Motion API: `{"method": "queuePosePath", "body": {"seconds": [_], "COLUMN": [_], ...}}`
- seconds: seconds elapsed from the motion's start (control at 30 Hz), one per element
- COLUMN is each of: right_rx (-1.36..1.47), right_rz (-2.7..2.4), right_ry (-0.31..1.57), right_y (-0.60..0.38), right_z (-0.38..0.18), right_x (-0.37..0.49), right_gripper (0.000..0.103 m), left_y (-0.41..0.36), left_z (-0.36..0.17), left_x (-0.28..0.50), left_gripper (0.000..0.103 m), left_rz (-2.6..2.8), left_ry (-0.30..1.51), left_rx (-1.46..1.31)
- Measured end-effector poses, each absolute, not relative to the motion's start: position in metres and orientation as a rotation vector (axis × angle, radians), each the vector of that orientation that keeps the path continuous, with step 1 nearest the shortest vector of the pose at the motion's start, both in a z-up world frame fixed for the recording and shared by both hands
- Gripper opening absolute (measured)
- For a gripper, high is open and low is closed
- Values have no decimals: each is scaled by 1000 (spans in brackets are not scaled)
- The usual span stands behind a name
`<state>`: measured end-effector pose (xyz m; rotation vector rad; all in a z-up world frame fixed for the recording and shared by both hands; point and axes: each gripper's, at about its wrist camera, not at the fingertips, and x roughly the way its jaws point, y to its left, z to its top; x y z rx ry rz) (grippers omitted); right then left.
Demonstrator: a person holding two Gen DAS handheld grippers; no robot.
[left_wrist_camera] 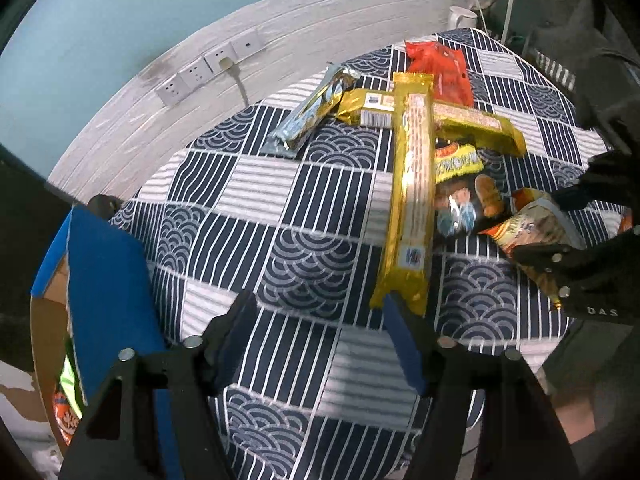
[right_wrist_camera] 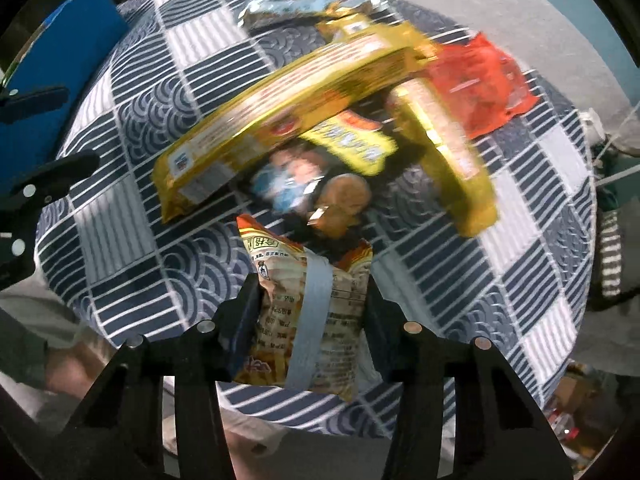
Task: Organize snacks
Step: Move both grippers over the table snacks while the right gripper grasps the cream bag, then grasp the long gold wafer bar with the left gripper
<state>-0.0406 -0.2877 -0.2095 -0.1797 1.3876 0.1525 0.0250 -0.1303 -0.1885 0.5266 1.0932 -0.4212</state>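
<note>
Snacks lie heaped on the checked tabletop point(left_wrist_camera: 304, 216). Beside the long gold pack point(left_wrist_camera: 412, 184), the right gripper point(right_wrist_camera: 310, 292) seems, through blur, to pinch an orange-and-white packet point(right_wrist_camera: 304, 312). At that pack's near end, the left gripper point(left_wrist_camera: 320, 312) hangs spread, empty.

Two long gold packs point(left_wrist_camera: 412, 184) — one silver point(left_wrist_camera: 312, 114), one red point(left_wrist_camera: 440, 66).
</note>
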Motion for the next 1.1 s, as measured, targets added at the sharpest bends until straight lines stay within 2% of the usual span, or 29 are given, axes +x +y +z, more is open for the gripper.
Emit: {"method": "queuePosePath", "body": {"seconds": [0.33,0.53,1.03,1.1], "right_rx": [-103,-78,-27,-30], "right_rz": [72,50,20,24], "right_ry": [1323,1293,1275,1276], "right_y": [-343,-347,-364,-362], "right_z": [-194,-189,-192,-193], "right_x": [-36,-28,-5,-2], "right_gripper": [47,47,47,47], "left_y": [-174,-196,-213,-214], "left_z": [-193,-199,-236,-239], "left_x": [52,64,86,87], "left_gripper": [73,77,77,73], "left_rz": [-485,-507,-504,-509], "left_ry": [1070,1068,1157,1160], "left_rx": [500,500,467,456]}}
